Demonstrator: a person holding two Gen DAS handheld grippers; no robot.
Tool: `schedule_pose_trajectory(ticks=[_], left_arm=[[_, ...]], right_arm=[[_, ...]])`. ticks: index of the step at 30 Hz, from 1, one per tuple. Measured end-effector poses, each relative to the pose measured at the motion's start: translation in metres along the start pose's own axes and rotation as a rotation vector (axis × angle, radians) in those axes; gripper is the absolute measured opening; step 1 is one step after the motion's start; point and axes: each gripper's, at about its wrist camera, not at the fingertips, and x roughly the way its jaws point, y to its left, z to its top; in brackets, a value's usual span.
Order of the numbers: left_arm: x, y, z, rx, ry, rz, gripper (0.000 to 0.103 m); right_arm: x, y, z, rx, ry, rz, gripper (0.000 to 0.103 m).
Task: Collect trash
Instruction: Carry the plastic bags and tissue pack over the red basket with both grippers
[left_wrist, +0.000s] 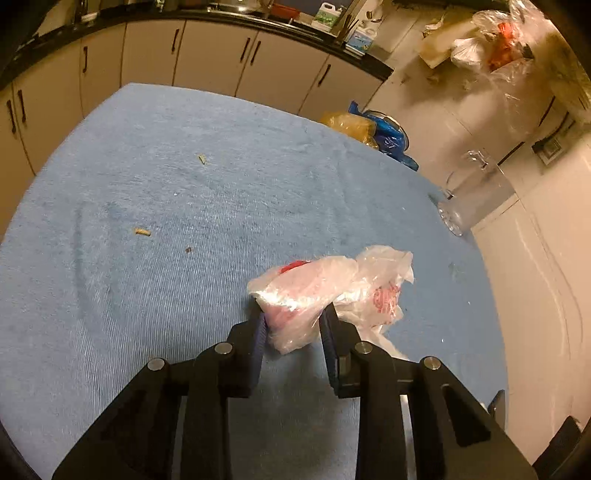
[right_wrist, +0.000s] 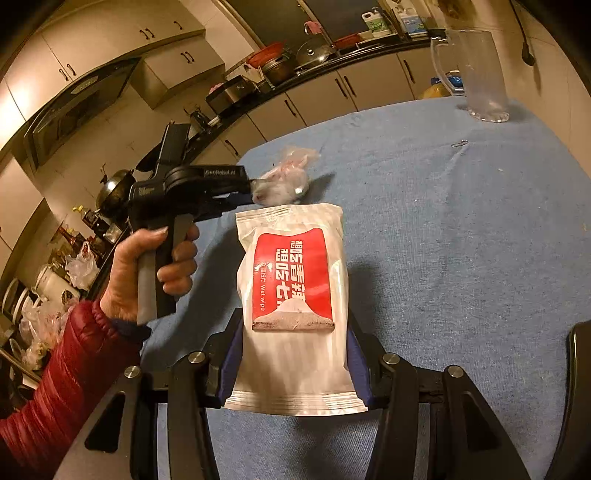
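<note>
A blue towel-like cloth (left_wrist: 166, 206) with a ribbed nap covers the table. On it lie a few small crumbs and scraps, one tan bit (left_wrist: 142, 232) to the left and another (left_wrist: 201, 158) farther back. A clear plastic jug (right_wrist: 476, 74) with a handle stands upright near the far right edge of the table. Beyond the far edge sit a yellow bag (left_wrist: 347, 123) and a blue bag (left_wrist: 388, 133). Pale cabinets (left_wrist: 218, 55) with dark handles run behind under a black counter crowded with pots and bottles.

The left gripper (left_wrist: 291, 314) is clamped on a crumpled plastic bag (left_wrist: 314, 288), thin, translucent white with red print, which bulges out between the two blue pads and trails onto the cloth to the right. In the right wrist view a hand (right_wrist: 159, 266) in a red quilted sleeve (right_wrist: 70, 365) holds that gripper by its handle, the bag at its tip blurred.

The right gripper (right_wrist: 293, 354) is closed on a wet-wipe packet (right_wrist: 291, 295), a flat, glossy white pouch with a red label and crimped ends, held by its long sides and standing up from the jaws above the cloth, just beside the crumpled bag.
</note>
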Motion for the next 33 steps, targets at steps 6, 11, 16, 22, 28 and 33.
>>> schedule_pose_trajectory(ticks=[6, 11, 16, 22, 28, 33], left_arm=[[-0.053, -0.014, -0.029, 0.053, -0.093, 0.007, 0.026], [-0.107, -0.021, -0.071, 0.133, -0.186, 0.102, 0.026], [-0.154, -0.013, -0.119, 0.170, -0.250, 0.187, 0.026], [-0.194, 0.002, -0.162, 0.183, -0.320, 0.254, 0.026], [-0.213, 0.008, -0.187, 0.217, -0.352, 0.292, 0.027], [-0.223, 0.012, -0.192, 0.210, -0.377, 0.295, 0.027]], right_arm=[[-0.015, 0.006, -0.006, 0.004, -0.043, -0.002, 0.054], [-0.029, 0.023, -0.012, -0.013, -0.085, 0.008, 0.054], [-0.031, 0.039, -0.019, -0.032, -0.083, 0.031, 0.055], [-0.017, 0.065, -0.029, -0.070, -0.046, 0.059, 0.055], [-0.003, 0.088, -0.035, -0.102, -0.020, 0.071, 0.055], [0.004, 0.100, -0.034, -0.117, -0.010, 0.067, 0.055]])
